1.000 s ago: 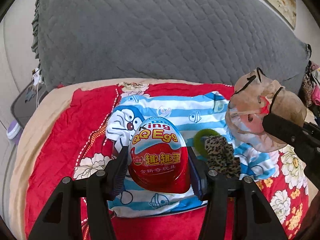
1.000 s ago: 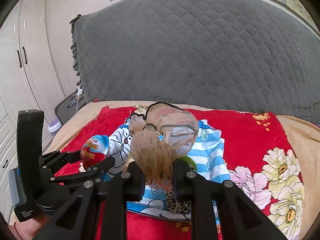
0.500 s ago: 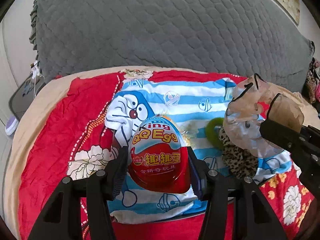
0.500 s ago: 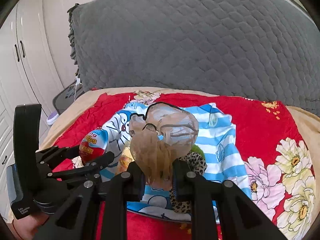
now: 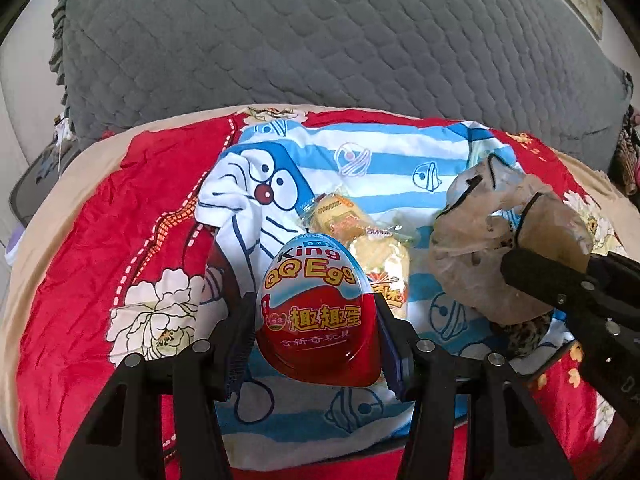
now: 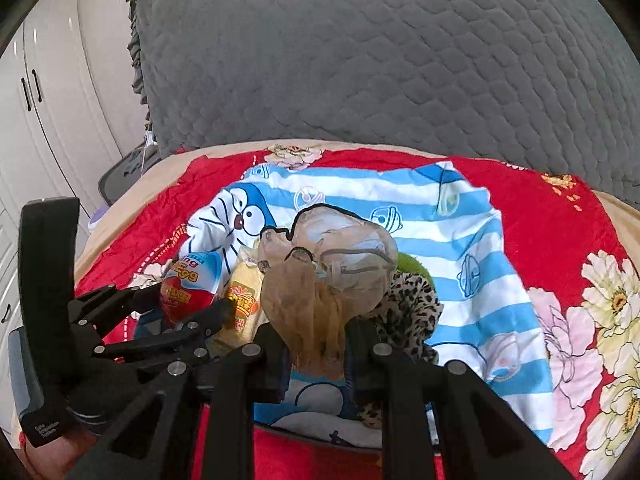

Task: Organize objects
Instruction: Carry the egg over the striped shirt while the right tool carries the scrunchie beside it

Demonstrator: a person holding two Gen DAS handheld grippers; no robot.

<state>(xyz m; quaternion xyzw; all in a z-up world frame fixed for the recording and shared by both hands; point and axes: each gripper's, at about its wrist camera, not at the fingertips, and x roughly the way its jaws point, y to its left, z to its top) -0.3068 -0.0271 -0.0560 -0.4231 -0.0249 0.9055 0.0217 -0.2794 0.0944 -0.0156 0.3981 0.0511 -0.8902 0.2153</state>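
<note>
My left gripper (image 5: 316, 332) is shut on a red and blue King QQ Egg toy (image 5: 318, 312), held above a blue-striped Doraemon cloth (image 5: 360, 168). The egg also shows in the right wrist view (image 6: 192, 286). My right gripper (image 6: 318, 344) is shut on a crumpled beige stocking with black trim (image 6: 332, 268), also seen in the left wrist view (image 5: 500, 240). A yellow snack packet (image 5: 360, 236) lies on the cloth between the two grippers. A leopard-print cloth (image 6: 408, 308) and a green ring (image 6: 414, 266) lie under the stocking.
The cloth lies on a red floral bedspread (image 5: 100, 260). A large grey quilted pillow (image 5: 320, 40) stands behind it. White cupboard doors (image 6: 44, 100) are at the left in the right wrist view.
Both grippers have moved forward and lower over the Doraemon cloth. The yellow snack packet has come into view behind the egg. The stocking now hangs over the leopard-print cloth.
</note>
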